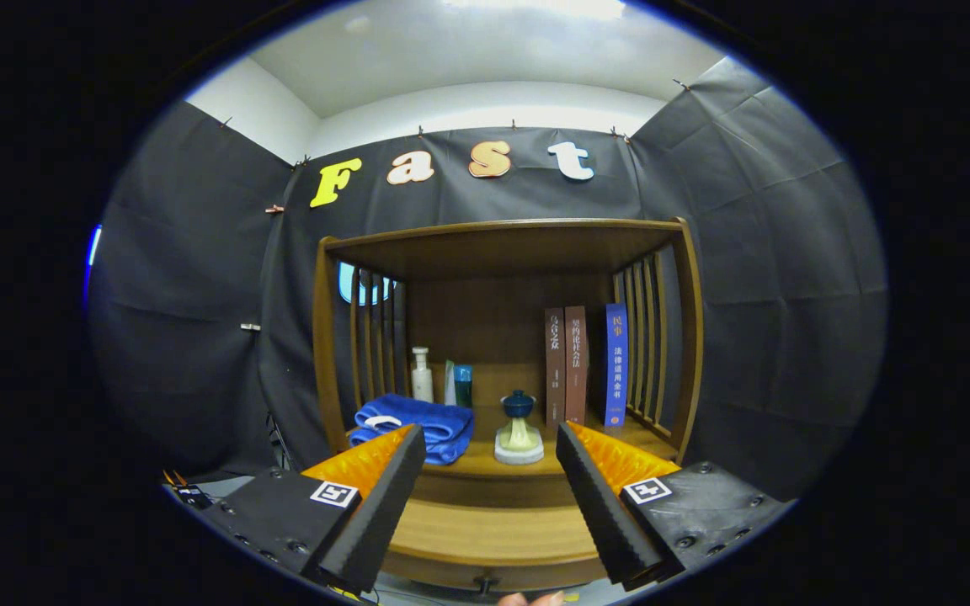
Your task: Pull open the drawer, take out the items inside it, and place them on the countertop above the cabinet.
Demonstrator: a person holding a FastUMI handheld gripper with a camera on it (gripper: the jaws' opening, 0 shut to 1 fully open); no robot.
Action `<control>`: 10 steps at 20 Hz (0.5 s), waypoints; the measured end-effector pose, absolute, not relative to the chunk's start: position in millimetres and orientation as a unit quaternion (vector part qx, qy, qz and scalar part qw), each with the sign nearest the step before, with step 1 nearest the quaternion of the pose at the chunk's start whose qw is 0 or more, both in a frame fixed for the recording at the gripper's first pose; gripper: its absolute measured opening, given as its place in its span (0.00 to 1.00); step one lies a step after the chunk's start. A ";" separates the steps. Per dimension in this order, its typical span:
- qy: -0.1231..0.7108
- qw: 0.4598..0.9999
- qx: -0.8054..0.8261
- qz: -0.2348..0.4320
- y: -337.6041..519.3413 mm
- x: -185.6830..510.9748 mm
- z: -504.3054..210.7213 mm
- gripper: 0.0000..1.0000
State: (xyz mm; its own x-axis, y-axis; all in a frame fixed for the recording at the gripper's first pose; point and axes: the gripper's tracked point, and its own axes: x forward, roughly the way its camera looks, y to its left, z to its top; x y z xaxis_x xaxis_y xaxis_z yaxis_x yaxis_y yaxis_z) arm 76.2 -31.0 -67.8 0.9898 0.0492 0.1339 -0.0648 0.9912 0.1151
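A wooden cabinet [329,353] stands ahead of me, with a countertop [485,465] under an open hutch. Below the countertop's edge is the pale drawer front [485,532], which looks shut, so its contents are hidden. Its small dark knob [485,581] sits low between my fingers. My gripper [489,433] is open, its black and orange fingers [384,497] spread wide on either side of the drawer front, holding nothing and apart from the cabinet.
On the countertop lie a folded blue towel [418,425], a white bottle [422,374], a teal box [461,385], a blue cup on a pale stand [519,429] and three upright books [578,366]. A person's fingertips [531,599] show below the knob.
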 end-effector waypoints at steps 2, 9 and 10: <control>-0.068 0.996 0.054 0.021 -25.7 63.4 -90.3 0.99; -0.041 0.998 0.044 0.006 -25.3 47.0 -174.1 0.97; -0.034 0.998 0.046 0.003 -25.9 46.9 -185.2 0.97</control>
